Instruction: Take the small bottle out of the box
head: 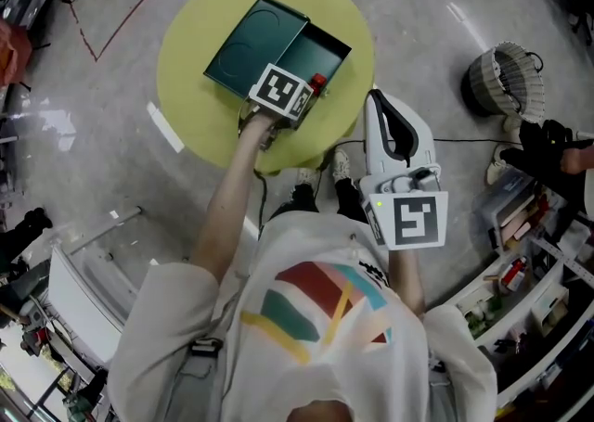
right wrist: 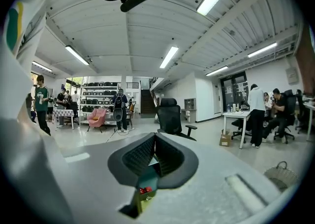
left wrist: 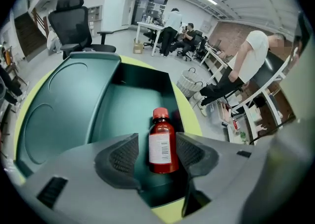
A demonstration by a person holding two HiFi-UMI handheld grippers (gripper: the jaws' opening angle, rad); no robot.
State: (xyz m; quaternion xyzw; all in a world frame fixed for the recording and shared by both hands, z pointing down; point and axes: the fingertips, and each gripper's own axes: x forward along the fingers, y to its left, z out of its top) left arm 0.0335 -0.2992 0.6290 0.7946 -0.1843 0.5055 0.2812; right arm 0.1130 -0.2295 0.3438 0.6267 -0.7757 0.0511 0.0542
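The small bottle [left wrist: 163, 142], red with a red cap and a white label, is sitting inside the box [left wrist: 129, 102], close to its near wall and toward the right-hand side, and it appears to be standing cap up. That spot near the edge is making it easy to reach from the person's side without going deep into the box.

The left claw [left wrist: 157, 155] is straddling the bottle, one ribbed pad on each side of the labelled body. The jaws are standing apart: a dark gap is showing on the left side, and the right pad is lying just beside the glass, though I cannot tell whether it is touching. Nothing is being squeezed yet, so my reading is that the claw is lining up for the grip, taking the bottle at its widest, flattest part so it will not tip or slide when lifted.

The box is lying open on the round yellow worktop [head: 186, 86], its lid [left wrist: 64, 100] folded out flat to the left, which is leaving the way upward free.

The right claw [right wrist: 154, 149] is being held back near the person's body, well apart from the box. Its jaws are pressed together with nothing between them. It seems to be staying out of the way, since one claw is enough for so light a thing.
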